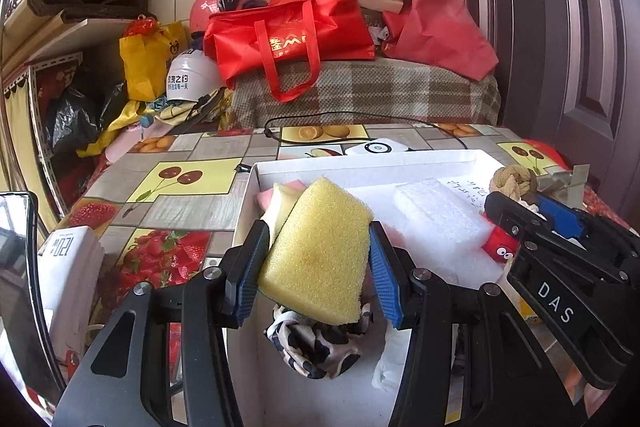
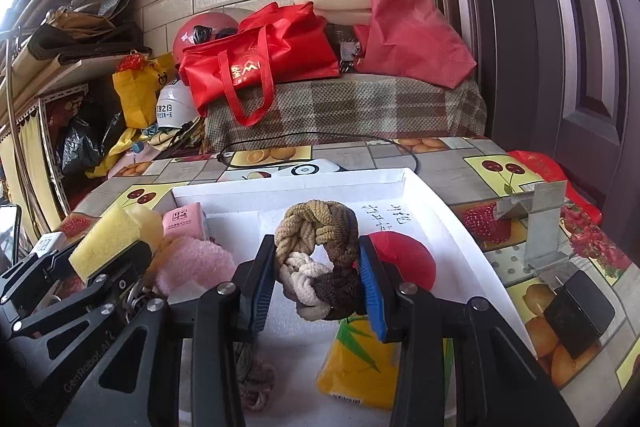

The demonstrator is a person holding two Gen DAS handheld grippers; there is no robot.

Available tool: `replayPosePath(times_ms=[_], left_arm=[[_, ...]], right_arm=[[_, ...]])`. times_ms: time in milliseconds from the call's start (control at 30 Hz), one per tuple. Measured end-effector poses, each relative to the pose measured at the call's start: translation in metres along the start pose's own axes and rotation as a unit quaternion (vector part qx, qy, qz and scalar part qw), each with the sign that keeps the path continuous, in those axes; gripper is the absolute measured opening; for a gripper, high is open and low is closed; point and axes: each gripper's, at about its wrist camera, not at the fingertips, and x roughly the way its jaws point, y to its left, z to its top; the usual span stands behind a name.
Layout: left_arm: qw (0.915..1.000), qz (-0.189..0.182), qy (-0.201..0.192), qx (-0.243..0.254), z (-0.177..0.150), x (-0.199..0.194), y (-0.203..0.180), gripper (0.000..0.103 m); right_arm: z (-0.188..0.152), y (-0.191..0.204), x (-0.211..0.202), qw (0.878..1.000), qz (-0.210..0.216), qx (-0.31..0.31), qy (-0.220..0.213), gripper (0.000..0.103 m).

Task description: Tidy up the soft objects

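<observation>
Left gripper clamped on a yellow sponge, held above the near left part of the white box. Right gripper clamped on a braided rope knot, above the box's middle. Both grippers close side by side. Box floor below: spotted cloth, yellow tissue pack, pink fluffy cloth, pink pack, red toy, white foam block. Bare floor near the box's far wall. Table open left of box; metal bracket and black block right. Cable at far edge.
</observation>
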Motion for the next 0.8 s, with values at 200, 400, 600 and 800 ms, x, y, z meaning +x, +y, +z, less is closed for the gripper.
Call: replayPosePath(times_ms=[200,400,600,800], left_arm=[[0.9997,0.015,0.017,-0.002,0.002,0.01,0.001,0.072],[0.9982,0.041,-0.004,-0.043,0.0,0.003,0.017,0.103],[0.9982,0.044,-0.005,-0.041,0.0,0.003,0.016,0.103],[0.9972,0.05,-0.03,-0.048,-0.003,-0.008,0.019,0.103]], right_arm=[[0.003,0.001,0.007,1.0,-0.005,-0.004,0.003,0.046],[0.003,-0.013,-0.001,0.999,-0.031,0.033,-0.019,0.083],[0.004,-0.012,-0.001,0.998,-0.038,0.033,-0.025,0.084],[0.003,-0.011,-0.01,0.997,-0.044,0.029,-0.05,0.086]])
